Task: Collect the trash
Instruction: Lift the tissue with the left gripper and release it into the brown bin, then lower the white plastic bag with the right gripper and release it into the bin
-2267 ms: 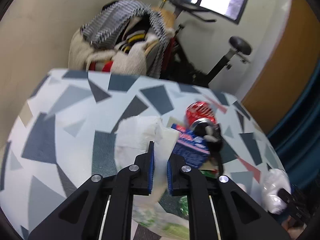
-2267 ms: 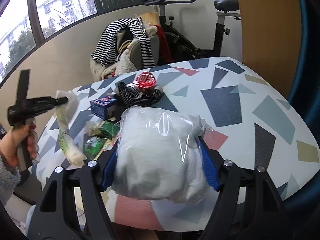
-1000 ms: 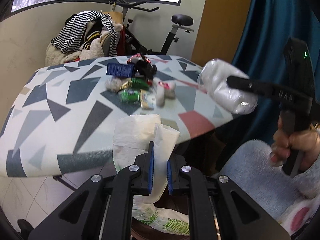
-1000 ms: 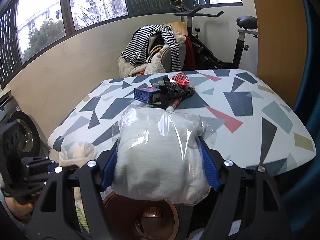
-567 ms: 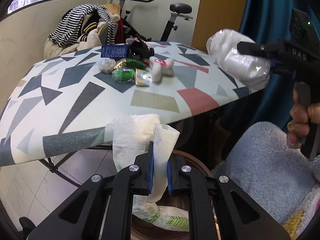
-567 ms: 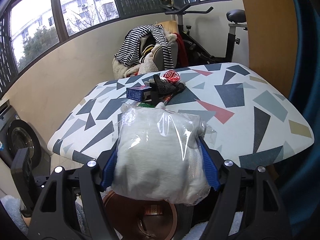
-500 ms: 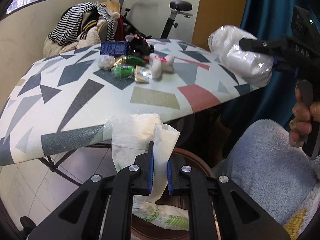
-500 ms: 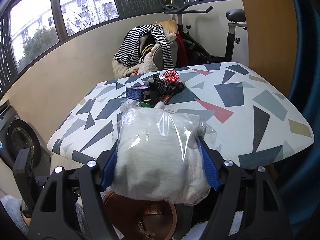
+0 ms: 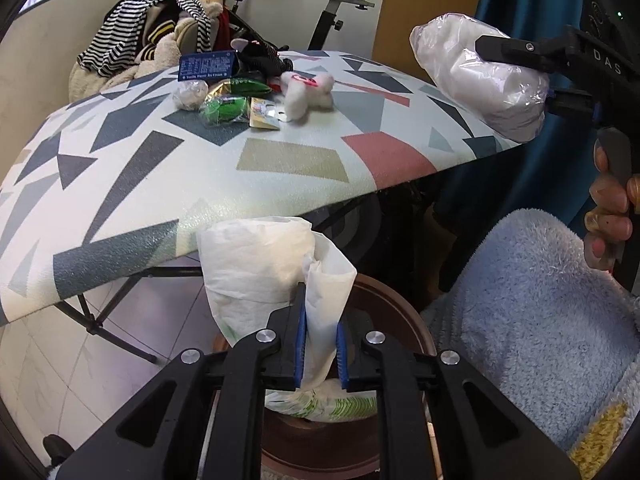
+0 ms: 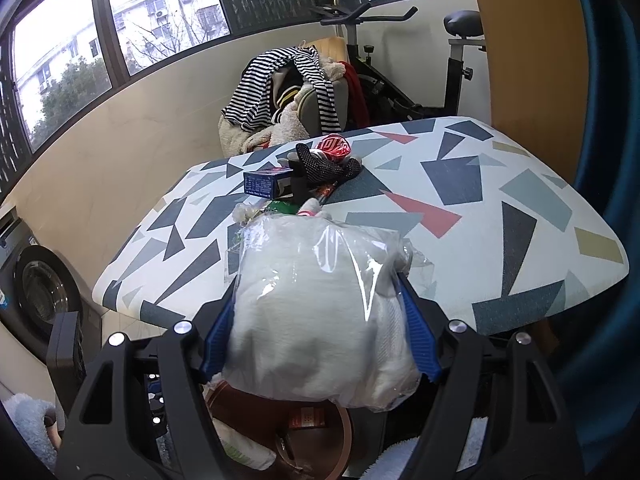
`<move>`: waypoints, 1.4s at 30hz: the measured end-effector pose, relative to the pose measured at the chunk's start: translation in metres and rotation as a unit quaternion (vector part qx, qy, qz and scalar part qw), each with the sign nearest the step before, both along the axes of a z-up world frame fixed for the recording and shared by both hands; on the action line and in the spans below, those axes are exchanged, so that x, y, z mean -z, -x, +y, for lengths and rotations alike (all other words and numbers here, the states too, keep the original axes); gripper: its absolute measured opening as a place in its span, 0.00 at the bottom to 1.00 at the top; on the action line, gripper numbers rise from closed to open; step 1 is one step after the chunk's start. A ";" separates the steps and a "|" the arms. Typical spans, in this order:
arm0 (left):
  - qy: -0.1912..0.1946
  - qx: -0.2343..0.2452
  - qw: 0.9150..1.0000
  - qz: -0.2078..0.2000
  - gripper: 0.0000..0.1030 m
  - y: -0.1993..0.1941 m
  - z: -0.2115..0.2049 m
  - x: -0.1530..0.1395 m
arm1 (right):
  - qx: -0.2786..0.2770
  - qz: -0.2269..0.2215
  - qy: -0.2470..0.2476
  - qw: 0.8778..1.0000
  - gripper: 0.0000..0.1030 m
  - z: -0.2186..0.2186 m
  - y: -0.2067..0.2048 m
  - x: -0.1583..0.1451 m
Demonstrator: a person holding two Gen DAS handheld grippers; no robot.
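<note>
Crumpled tissue (image 9: 276, 264) | left gripper (image 9: 320, 350) jaws opening around it above brown bin (image 9: 400, 304) | right gripper (image 10: 320, 336) jaws clamp bagged wad (image 10: 320, 312) | risk: tissue snags a pad, misses bin.

The surface (image 9: 288, 160) is a rounded top patterned with grey, navy, pink and tan shards. Toward its 11 o'clock corner in the left wrist view lies a cluster: a blue box (image 9: 206, 65), a black glove (image 9: 260, 56), a crumpled pale wad (image 9: 190, 94), green wrappers (image 9: 224, 109), a yellow packet (image 9: 264, 114) and a white fluffy lump (image 9: 306, 90). A red can (image 10: 334, 147) lies behind the glove
</note>
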State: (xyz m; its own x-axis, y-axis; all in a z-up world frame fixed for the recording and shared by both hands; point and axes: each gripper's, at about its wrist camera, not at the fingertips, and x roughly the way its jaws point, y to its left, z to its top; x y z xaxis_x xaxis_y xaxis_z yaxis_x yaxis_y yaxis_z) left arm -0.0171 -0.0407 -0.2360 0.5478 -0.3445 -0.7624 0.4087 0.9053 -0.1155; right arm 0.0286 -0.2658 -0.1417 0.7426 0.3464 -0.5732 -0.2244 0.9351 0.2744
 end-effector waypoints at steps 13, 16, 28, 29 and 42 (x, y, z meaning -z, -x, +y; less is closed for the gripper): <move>0.037 -0.033 0.999 -0.007 0.72 0.004 0.016 -0.012 | -0.003 0.005 0.009 1.000 0.71 0.006 0.001 0.005; 0.055 -0.064 0.996 -0.025 0.86 0.006 0.029 -0.029 | -0.008 0.004 0.021 1.000 0.71 0.014 0.004 0.009; 0.038 -0.208 0.973 -0.092 0.94 0.026 0.081 -0.083 | -0.098 0.003 0.064 0.993 0.71 0.065 0.029 0.049; 0.038 -0.220 0.970 -0.098 0.94 0.029 0.085 -0.086 | -0.109 0.000 0.065 0.992 0.71 0.070 0.031 0.052; 0.005 -0.274 0.956 -0.106 0.94 0.043 0.101 -0.072 | -0.196 0.102 0.141 0.965 0.74 0.134 0.024 0.116</move>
